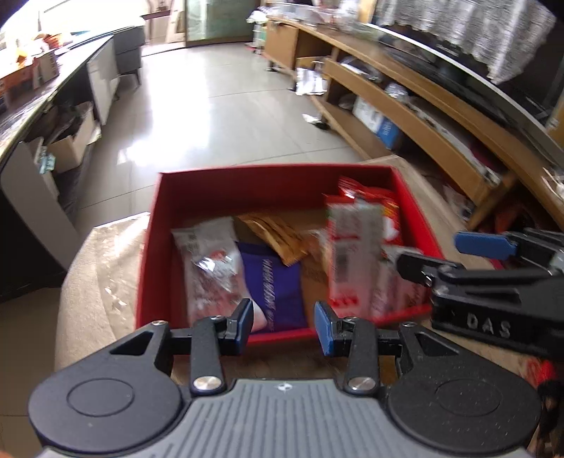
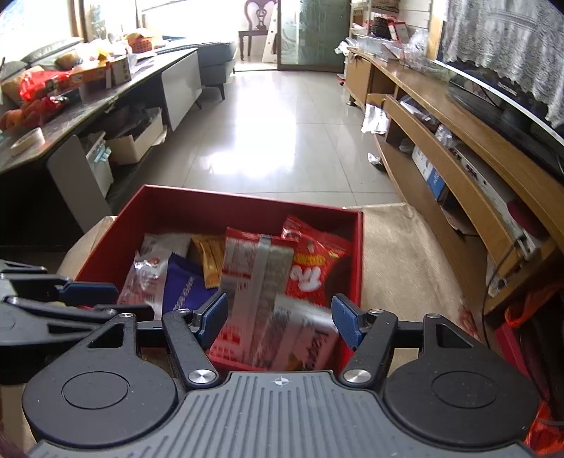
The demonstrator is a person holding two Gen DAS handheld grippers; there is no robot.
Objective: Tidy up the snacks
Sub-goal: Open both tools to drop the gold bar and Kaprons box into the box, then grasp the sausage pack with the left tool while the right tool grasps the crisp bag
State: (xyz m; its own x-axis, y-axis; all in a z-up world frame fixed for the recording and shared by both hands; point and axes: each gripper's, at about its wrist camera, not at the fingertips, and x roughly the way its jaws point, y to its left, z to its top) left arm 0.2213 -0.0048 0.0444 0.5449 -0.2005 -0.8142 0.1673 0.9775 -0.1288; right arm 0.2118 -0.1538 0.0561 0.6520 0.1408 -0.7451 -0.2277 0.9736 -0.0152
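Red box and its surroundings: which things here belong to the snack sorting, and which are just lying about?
Part of the job:
- red box
- purple packet
- white packet
- orange packet
- red bag
- silver-and-red packet
- left gripper, right gripper

Just lying about:
- wooden shelf unit
- tape roll
- cardboard box
- chair

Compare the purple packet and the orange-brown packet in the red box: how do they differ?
The purple packet is dark with white lettering; the orange-brown packet is plain and ribbed. The purple packet lies nearer the cameras, the orange-brown packet further back, by the far wall. Both lie in the red box, where they overlap.
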